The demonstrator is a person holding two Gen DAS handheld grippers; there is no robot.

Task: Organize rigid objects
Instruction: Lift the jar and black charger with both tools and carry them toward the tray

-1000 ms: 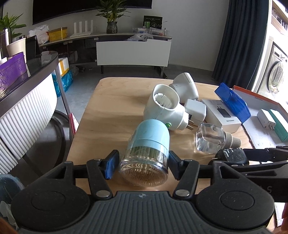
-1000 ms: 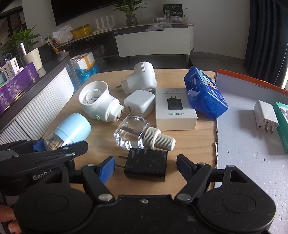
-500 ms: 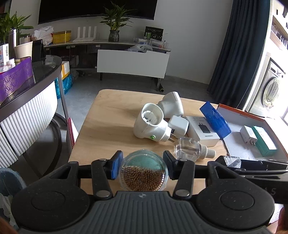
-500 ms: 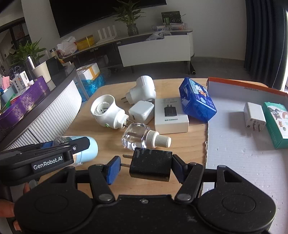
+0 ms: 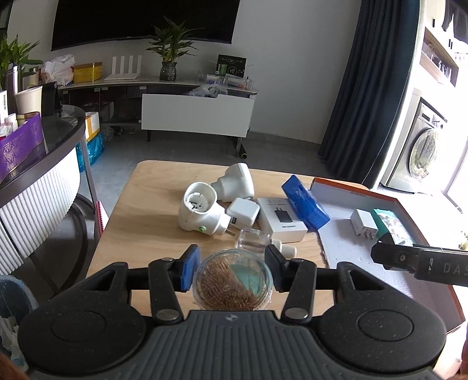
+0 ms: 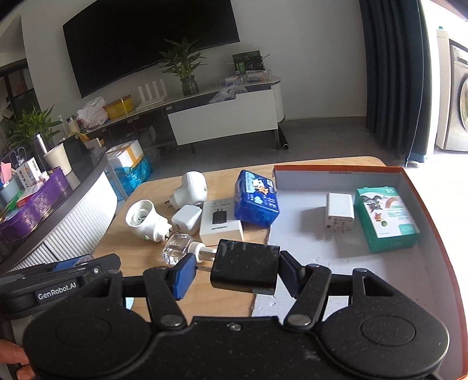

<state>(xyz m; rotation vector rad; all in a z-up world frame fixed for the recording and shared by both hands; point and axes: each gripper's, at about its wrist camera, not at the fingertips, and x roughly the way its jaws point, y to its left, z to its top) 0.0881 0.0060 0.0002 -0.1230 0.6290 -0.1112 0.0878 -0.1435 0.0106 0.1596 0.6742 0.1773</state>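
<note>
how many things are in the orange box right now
2: a white charger lying mid-box, and a green carton to its right. The near corner is hidden behind the right gripper.

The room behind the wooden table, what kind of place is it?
Most likely a home living room: a large wall-mounted TV above a low media console, a potted plant, and a washing machine to one side.

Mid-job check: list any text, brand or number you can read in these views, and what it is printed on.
"GenRobot.AI": side of the left tongs, seen from the right wrist.
"DAS", cut off by the frame edge: side of the right tongs, seen from the left wrist.
White charger box: brand line too small to read.
Green box, blue pack, tray rim: print blurred, unreadable.
</note>
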